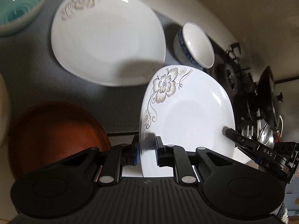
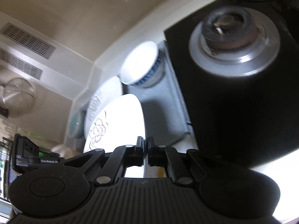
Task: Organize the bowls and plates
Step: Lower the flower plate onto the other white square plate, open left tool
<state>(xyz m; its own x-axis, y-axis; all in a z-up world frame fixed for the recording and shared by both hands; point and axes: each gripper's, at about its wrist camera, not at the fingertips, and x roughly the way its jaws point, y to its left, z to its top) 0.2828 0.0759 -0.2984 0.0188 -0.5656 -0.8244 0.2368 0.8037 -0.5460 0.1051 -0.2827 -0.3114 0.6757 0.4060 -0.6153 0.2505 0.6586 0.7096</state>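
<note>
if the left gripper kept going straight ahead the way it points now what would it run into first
The left gripper already clamps the flowered plate by its rim. Pushed straight on, plate and gripper would probably meet the larger white plate lying on the grey mat, though depth is unclear.

A grey mat (image 1: 37, 74) is covering the counter, with a cream wall (image 1: 214, 5) rising at the far side. A black gas stove (image 1: 231, 78) is sitting to the right, its burner (image 2: 229, 31) gleaming under bright light. A vented panel (image 2: 26, 37) and a hanging wire strainer (image 2: 18, 95) are showing far left.
</note>
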